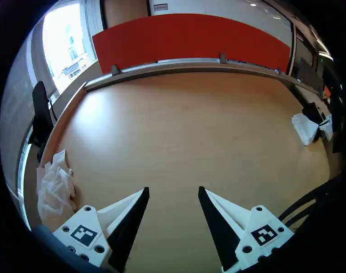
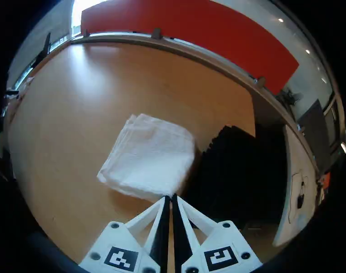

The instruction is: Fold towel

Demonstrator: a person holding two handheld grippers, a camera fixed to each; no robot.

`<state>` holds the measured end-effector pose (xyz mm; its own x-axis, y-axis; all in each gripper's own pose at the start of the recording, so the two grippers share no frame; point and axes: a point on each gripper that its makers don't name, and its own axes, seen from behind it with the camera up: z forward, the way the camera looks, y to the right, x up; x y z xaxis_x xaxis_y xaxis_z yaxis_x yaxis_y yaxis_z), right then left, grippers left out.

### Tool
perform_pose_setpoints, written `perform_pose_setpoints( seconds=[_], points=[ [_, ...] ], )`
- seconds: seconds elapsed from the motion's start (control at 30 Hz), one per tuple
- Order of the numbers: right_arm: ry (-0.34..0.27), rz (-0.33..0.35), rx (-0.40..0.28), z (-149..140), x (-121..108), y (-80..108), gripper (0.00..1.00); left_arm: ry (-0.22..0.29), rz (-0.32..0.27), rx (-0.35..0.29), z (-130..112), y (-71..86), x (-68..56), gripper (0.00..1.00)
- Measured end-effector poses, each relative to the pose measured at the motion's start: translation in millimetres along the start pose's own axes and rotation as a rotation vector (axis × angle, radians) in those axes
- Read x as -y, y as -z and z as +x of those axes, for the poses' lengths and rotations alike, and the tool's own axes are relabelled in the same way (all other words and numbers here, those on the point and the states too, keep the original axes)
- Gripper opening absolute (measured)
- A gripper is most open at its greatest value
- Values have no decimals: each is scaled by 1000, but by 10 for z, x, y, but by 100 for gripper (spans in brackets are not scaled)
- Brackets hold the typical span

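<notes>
Right gripper (image 2: 169, 196): closed, nothing between the fingers; tips just at the towel's near edge, touching or not cannot be told.
Left gripper (image 1: 173, 189): open and empty, above the table's middle.
Towel (image 2: 150, 154): on the table (image 2: 72, 104), toward its right side, folded in a thick square.
Risk at towel: a forward push with closed tips probably slides the layers apart.
Dark object (image 2: 236, 173): at the table's right edge, just beside the towel; may catch a corner.
Crumpled white cloth (image 1: 54, 186): at the table's left edge; easy to mistake for the towel.
</notes>
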<state>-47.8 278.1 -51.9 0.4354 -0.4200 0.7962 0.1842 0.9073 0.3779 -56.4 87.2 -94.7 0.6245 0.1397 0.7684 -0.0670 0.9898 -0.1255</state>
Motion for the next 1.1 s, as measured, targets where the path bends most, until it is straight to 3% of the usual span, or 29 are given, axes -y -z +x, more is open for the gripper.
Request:
perform_pose_setpoints(
  seconds=[0.5,0.93,1.1],
  points=[
    [-52,10,70,-411,89,-150,4,-8,7,4,-5,13,11,79],
    [-71,2,88,-482,84,-212,4,-10,9,6,-6,17,-14,79],
    [-69,-6,87,-490,73,-208,14,-9,9,5,-4,22,-19,79]
  ],
)
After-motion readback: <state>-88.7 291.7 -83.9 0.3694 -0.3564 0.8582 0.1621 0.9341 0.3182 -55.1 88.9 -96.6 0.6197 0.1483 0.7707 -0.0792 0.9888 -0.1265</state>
